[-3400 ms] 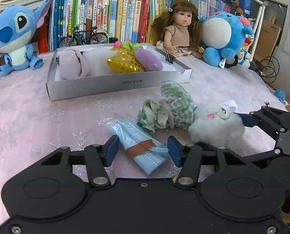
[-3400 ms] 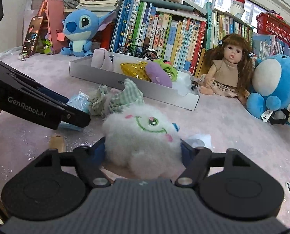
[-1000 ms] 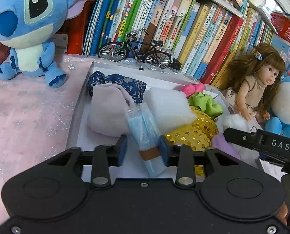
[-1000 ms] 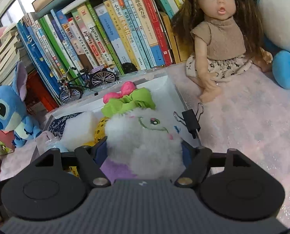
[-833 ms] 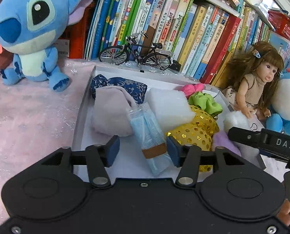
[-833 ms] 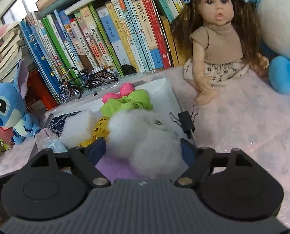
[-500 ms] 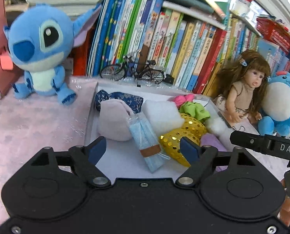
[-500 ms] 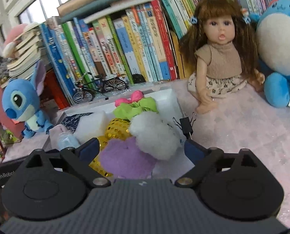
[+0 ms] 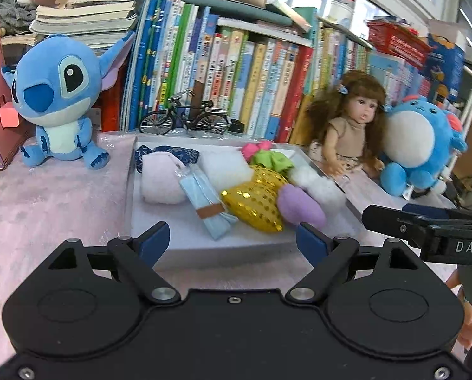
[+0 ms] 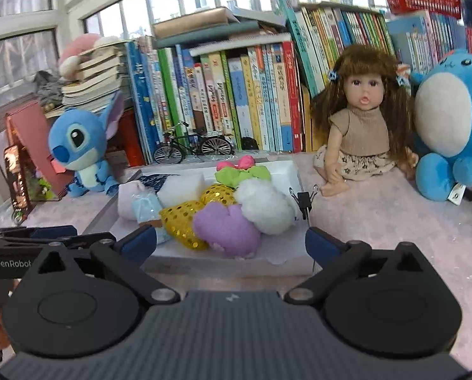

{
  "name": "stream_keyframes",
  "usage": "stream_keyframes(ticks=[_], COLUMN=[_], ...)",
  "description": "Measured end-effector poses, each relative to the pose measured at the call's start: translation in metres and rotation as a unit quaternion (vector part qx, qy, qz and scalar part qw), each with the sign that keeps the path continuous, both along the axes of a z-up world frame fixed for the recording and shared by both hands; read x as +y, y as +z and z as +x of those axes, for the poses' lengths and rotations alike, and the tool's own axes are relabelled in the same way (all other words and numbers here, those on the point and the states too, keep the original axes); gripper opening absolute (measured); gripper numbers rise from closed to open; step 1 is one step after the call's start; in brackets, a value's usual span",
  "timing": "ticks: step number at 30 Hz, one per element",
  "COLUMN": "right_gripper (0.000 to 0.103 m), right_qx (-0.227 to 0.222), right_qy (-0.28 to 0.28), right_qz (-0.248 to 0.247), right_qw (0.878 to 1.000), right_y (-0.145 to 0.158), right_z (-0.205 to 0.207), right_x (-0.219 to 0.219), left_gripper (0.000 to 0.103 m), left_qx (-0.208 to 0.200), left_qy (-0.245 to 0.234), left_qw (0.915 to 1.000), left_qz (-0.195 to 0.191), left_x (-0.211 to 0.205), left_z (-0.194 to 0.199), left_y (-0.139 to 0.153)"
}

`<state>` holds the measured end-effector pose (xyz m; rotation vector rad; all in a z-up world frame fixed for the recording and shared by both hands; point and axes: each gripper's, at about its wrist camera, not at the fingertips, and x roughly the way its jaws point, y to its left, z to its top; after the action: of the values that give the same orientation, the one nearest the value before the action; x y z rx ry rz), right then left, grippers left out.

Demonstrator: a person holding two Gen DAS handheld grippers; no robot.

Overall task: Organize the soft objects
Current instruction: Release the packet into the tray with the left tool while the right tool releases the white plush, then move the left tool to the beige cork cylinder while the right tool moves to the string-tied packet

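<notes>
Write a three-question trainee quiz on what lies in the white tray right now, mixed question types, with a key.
1. True or false: the pale blue pack of face masks with a brown band lies inside the white shallow tray.
2. Multiple choice: which thing touches the fluffy white plush toy on its near side? A) purple soft pouch B) blue big-eared plush toy C) miniature black bicycle
3. Fill in: the black binder clip sits on the tray's ____ wall, seen from the right wrist.

Key: 1 true; 2 A; 3 right
</notes>
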<state>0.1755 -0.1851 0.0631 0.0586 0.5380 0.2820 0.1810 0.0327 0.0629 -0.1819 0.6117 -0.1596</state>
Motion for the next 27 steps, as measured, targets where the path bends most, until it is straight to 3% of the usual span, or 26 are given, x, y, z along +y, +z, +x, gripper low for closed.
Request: stream_keyframes(ticks=[11,27], right_gripper=[0.103,0.103], right_qx=[-0.044,-0.064], right_qy=[0.018,0.033], right_qz=[-0.022,-0.048], right_qw=[0.999,0.996], right_y=[0.002,-0.015], right_z=[-0.049,-0.089], right_x=[-0.003,-0.002], left_gripper=[0.087,0.087], left_qx=[-0.017,-0.023], left_qy=[-0.034,-0.053], left_qw=[0.9993,0.9983], left_qz=[0.000,0.009], left_x=[-0.006,-0.006], left_z=[-0.048,-0.094], left_y=[0.000,-0.013])
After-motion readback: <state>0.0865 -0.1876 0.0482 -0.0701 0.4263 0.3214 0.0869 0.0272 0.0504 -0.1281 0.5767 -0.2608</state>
